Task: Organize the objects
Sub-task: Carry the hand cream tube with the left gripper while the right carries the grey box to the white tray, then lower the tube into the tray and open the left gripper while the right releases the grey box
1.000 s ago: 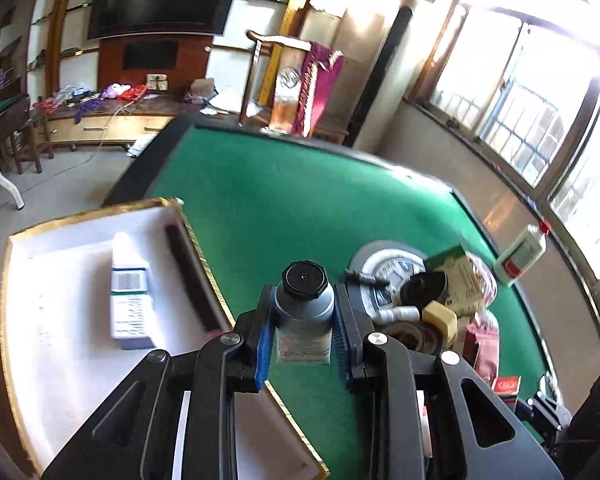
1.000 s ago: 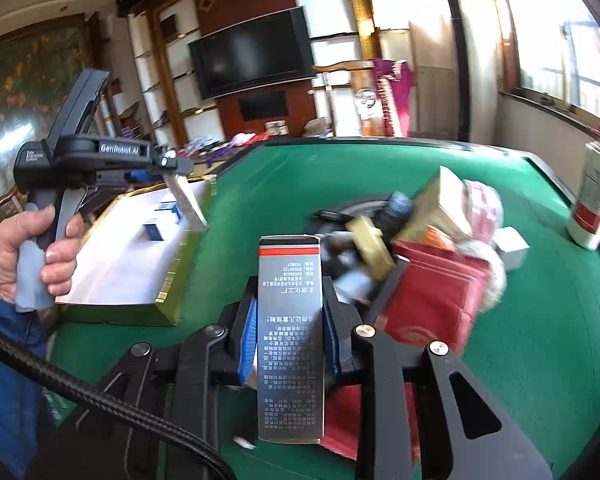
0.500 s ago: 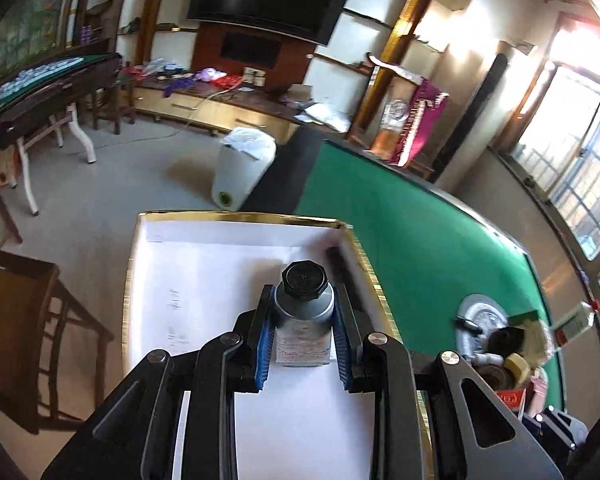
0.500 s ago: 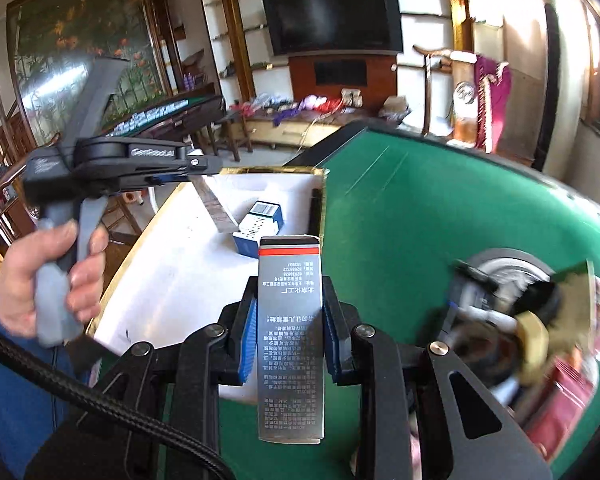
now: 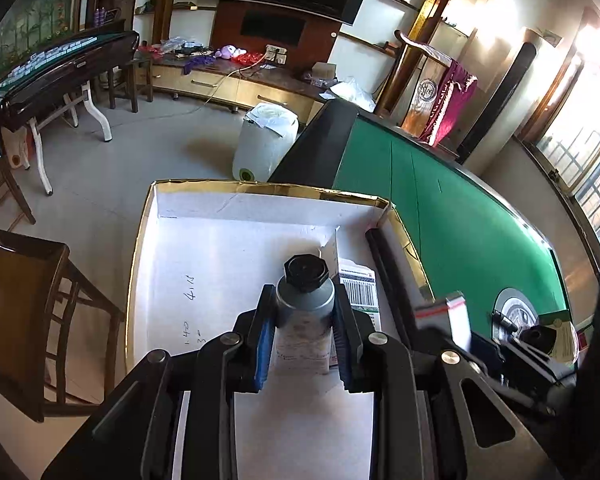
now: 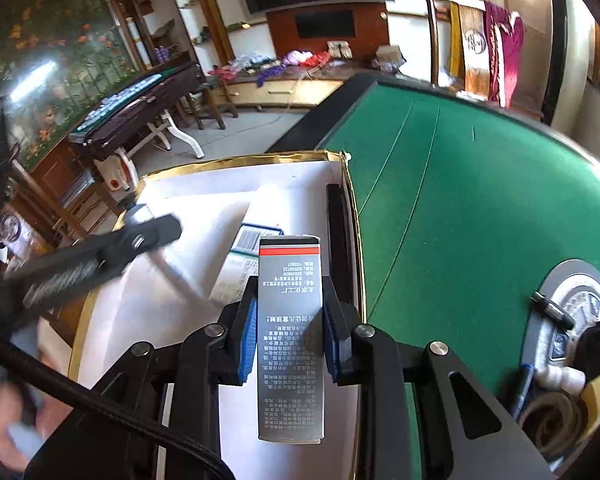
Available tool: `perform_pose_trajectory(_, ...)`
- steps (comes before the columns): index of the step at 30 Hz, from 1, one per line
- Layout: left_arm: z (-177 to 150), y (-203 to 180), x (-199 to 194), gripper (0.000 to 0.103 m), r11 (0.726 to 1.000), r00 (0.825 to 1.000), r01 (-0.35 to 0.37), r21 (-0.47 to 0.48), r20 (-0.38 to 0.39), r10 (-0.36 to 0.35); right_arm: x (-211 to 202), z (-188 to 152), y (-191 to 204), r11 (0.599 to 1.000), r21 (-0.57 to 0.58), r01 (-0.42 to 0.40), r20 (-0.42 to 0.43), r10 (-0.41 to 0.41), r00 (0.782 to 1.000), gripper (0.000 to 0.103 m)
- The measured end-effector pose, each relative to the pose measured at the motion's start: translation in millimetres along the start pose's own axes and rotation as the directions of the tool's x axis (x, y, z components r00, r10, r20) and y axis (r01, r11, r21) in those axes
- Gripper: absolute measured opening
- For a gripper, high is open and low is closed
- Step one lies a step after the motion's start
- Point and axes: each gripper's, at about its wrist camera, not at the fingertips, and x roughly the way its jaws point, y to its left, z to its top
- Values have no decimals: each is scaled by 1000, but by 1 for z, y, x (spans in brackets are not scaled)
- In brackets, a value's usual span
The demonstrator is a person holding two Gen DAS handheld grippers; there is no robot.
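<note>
Left tongs (image 5: pixel 303 344) — clamped on a grey bottle (image 5: pixel 305 312) with a black cap, held upright over the white floor of the gold-edged box (image 5: pixel 204 248).
Right tongs (image 6: pixel 289 344) — clamped on a tall silver carton (image 6: pixel 290 340) with a red stripe, over the box's right side.
Inside the box: a small barcoded carton (image 5: pixel 358 294) lying flat, a black strip (image 6: pixel 337 224) against the right wall.
Green counter (image 6: pixel 460 200) — a clutter of items around a round grey plate (image 6: pixel 576 300) at right.
</note>
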Motion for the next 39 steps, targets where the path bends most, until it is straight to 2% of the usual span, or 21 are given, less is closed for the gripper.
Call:
perform_pose_trajectory(7, 0, -1, 6, 23, 1000, 1000, 24, -4, -14, -24, 25, 16, -4, 998, 44, 37, -30, -36, 999, 25)
perform_pose_trajectory(13, 0, 2, 11, 23, 999, 999, 35, -25, -19, -36, 37, 16, -6, 997, 52, 63, -48, -60, 997, 25)
perform_pose_trajectory(19, 0, 2, 12, 23, 999, 999, 29, -32, -25, -30, 43, 19, -11, 996, 65, 61, -66, -56, 996, 25)
perform_pose_trajectory(27, 3, 11, 12, 23, 995, 998, 56, -79, -23, -58, 36, 21, -10, 995, 67, 69, -51, -66, 997, 27)
perform_pose_trajectory(31, 5, 8, 8, 24, 995, 997, 71, -72, -7, -71, 18, 19, -12, 996, 66, 58, -8, -58, 998, 27)
perform_pose_trajectory(34, 5, 1, 2, 24, 995, 996, 87, -53, 12, -87, -10, 11, -19, 997, 73, 24, 33, -26, 999, 27)
perform_pose_trajectory(37, 4, -11, -4, 24, 995, 994, 103, -7, 25, -103, -53, -7, -35, 995, 91, -34, 82, 26, 996, 29)
perform_pose_trajectory(39, 0, -21, -8, 24, 994, 994, 107, 12, 34, -108, -90, -28, -54, 992, 110, -65, 122, 51, 991, 36)
